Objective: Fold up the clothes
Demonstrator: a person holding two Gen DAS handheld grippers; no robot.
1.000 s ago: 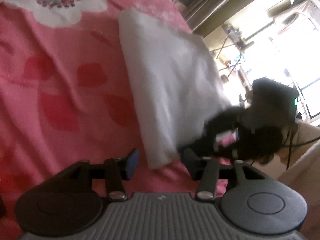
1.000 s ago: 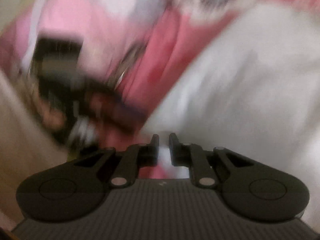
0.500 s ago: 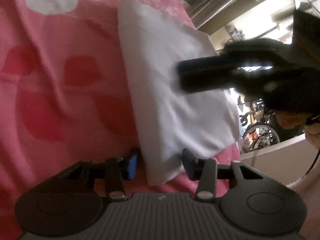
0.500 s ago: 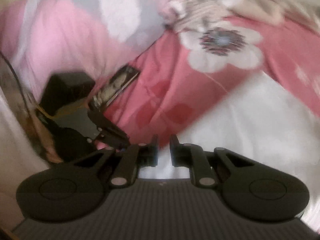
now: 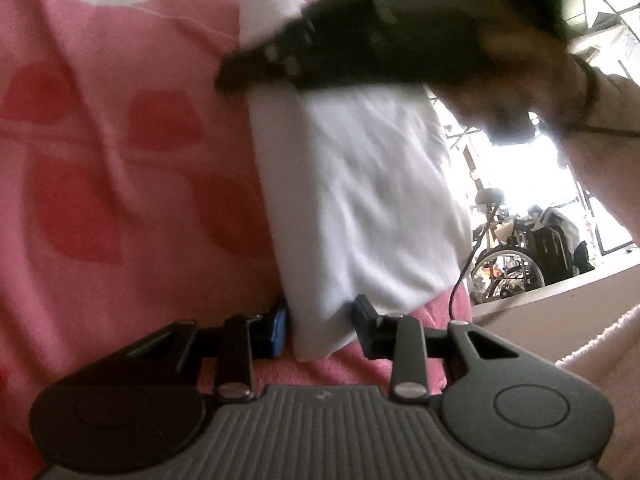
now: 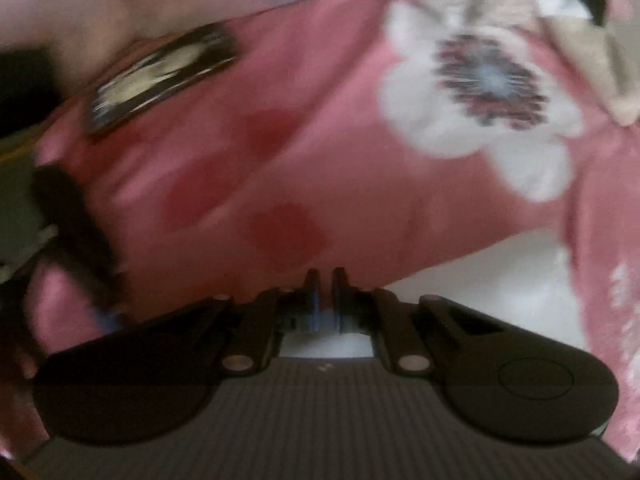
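A folded white cloth garment lies on a pink bedspread printed with red petals and white flowers. It forms a long rectangle, and its near corner reaches down between the fingers of the left tool. That tool stands wide, one finger on each side of the corner, with the blue-padded left finger just beside the cloth's edge and the right finger close to the fold; whether either pad presses the fabric cannot be told.

The right tool (blurred in the left wrist view) crosses above the far part of the garment, carried by the person's hand, its tip near the cloth's left edge. In its own camera the right tool has its fingers drawn narrow, with only a slim gap between them. White fabric shows just under and to the right of them, but a grip on it cannot be told.

A dark rectangular printed card or packet lies on the bedspread, well apart from the garment.
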